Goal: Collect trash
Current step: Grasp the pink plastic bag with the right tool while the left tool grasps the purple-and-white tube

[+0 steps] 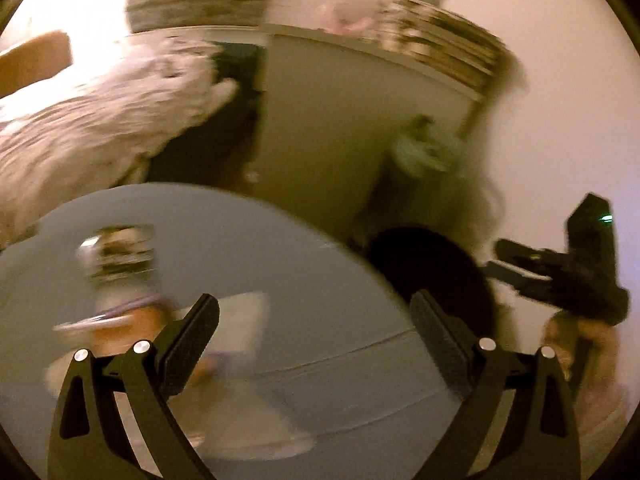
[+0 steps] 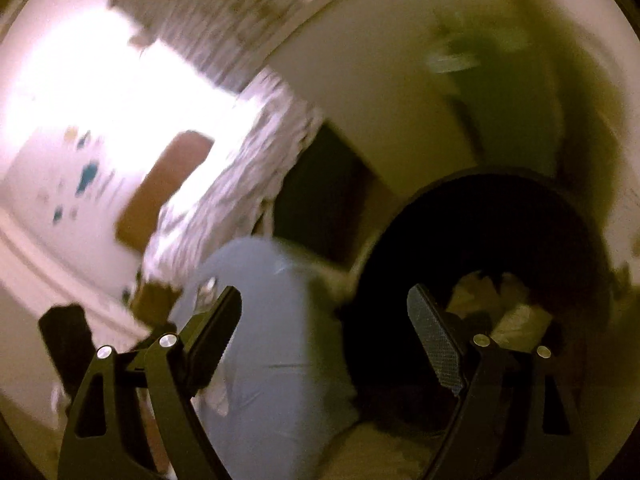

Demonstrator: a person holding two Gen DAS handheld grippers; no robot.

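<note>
A: Well, both views are badly smeared, so take the fine detail lightly. The landmark is the round grey-blue table (image 1: 224, 232).

B: Where does the left gripper (image 1: 314, 326) sit against it?

A: Above the table's near part, pointing down at the top. Its fingers (image 1: 188, 336) stand wide apart with nothing between them; only bare tabletop shows in the gap.

B: And the right gripper (image 2: 324, 320)?

A: Off the table's right edge, over the black bin (image 2: 480, 240) that stands just beside the table. Its fingers (image 2: 436, 340) are also spread wide and hold nothing. In the left wrist view that gripper shows as a dark shape (image 1: 560, 276) to the right of the table, beyond the bin.

B: The trash?

A: Pale crumpled paper (image 2: 516, 312) lies inside the bin, at the bottom of its dark mouth. On the table, toward its left side, there is a blurred jar-like thing with a dark striped label (image 1: 120, 252), and a flat white sheet (image 1: 240, 324) near it, just behind the left finger. I cannot tell what either really is.

B: Anything past the table?

A: A bed with a patterned cover (image 1: 100, 120) behind its left side, and a pale cabinet (image 1: 340, 120) behind its far edge, with striped cloth (image 1: 440, 48) piled on top.
</note>
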